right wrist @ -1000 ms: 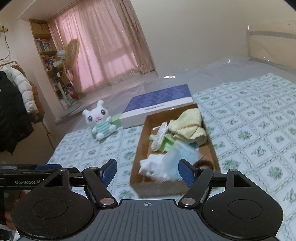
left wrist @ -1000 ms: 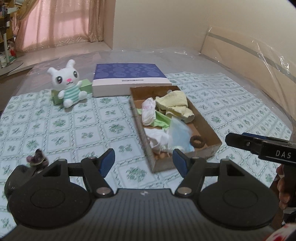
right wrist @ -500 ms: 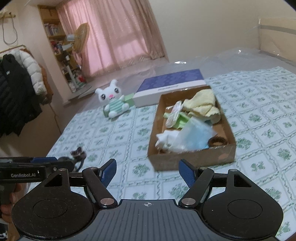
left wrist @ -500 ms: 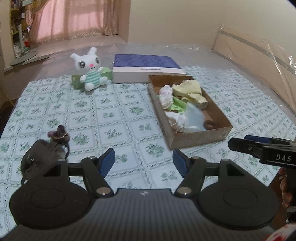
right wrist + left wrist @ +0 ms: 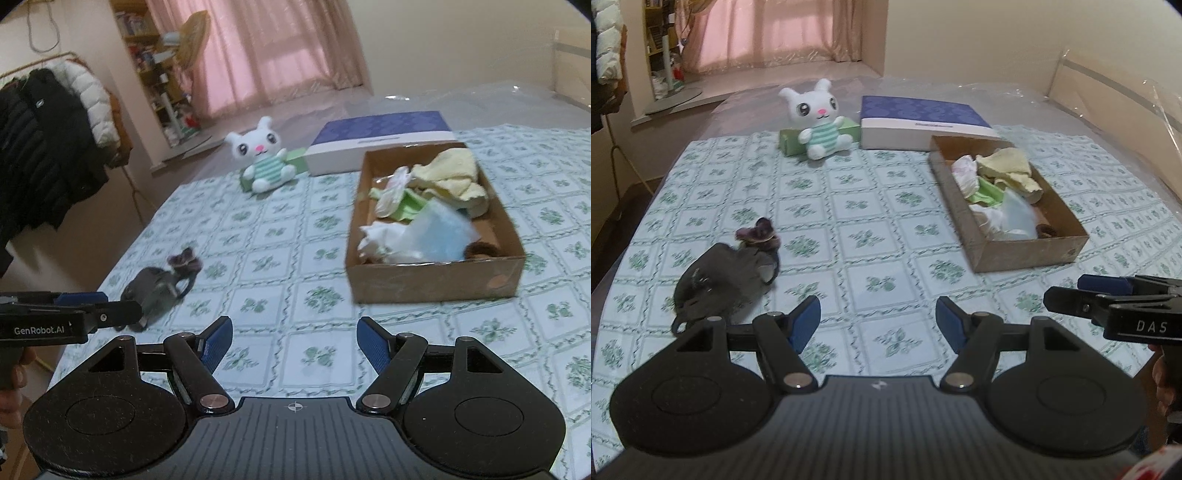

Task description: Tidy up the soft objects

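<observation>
A brown cardboard box (image 5: 1030, 254) (image 5: 432, 280) on the patterned cloth holds soft items: a yellow cloth (image 5: 1008, 166) (image 5: 454, 173), green and white pieces, a pale blue bag (image 5: 443, 232). A dark grey mask (image 5: 720, 284) (image 5: 151, 288) and a purple scrunchie (image 5: 759, 234) (image 5: 184, 260) lie on the cloth at the left. My left gripper (image 5: 878, 321) hovers open over bare cloth, just right of the mask. My right gripper (image 5: 294, 345) is open too, above the cloth in front of the box. Nothing is between either pair of fingers.
A white plush rabbit (image 5: 818, 118) (image 5: 264, 158) leans on a green box (image 5: 792, 140) at the back, beside a blue-and-white flat box (image 5: 923, 122) (image 5: 380, 144). Coats (image 5: 48, 140) hang at the left. The bed's near edge lies low at the right in the left wrist view.
Both grippers have drawn back and to the left from the box. The mask and scrunchie have come into full view. Both stay open.
</observation>
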A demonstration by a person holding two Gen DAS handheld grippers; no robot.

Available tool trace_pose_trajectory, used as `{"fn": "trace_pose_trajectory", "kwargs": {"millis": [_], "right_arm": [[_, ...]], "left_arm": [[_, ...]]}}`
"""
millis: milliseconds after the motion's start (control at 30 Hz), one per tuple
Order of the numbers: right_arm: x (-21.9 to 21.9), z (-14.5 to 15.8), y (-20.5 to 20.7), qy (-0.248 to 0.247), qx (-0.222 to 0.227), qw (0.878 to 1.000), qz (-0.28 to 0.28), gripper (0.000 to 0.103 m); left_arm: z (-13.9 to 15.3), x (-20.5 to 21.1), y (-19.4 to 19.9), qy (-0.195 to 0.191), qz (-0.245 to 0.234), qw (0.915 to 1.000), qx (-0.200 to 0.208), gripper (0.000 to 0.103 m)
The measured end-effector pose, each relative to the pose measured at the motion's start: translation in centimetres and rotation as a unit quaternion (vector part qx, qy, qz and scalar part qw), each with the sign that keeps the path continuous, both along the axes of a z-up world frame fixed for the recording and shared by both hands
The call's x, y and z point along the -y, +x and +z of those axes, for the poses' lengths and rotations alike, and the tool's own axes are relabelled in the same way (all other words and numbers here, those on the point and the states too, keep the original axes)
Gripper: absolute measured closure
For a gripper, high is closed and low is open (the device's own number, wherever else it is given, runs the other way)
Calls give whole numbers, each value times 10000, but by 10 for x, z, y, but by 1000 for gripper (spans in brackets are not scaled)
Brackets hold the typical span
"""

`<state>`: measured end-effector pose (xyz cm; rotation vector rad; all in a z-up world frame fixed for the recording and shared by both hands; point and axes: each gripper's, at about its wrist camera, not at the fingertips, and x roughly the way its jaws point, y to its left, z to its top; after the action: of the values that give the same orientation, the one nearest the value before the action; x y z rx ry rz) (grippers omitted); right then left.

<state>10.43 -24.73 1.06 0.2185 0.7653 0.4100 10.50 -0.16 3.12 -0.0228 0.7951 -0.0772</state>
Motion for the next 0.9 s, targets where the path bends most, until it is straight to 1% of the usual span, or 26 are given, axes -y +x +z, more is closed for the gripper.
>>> {"fn": "trace_pose_trajectory", "kwargs": {"millis": [200,433,600,900], "right_arm": [[-22,-9,1,-23,-71,9995,313,29],[-56,-18,8,-24,-53,9968,796,29],[-89,-27,20,-113,39,9927,1203,29],[-146,-44,53,-77,173,9841,1767,29]], "left_arm": [[-9,-18,-8,49,249,9996,-117,37],[-17,-50,-12,57,715,9973,-167,37],[-25,-76,-13,92,1074,9940,-197,37],[-43,-122,-7,98,1628,9861,-318,37]]}}
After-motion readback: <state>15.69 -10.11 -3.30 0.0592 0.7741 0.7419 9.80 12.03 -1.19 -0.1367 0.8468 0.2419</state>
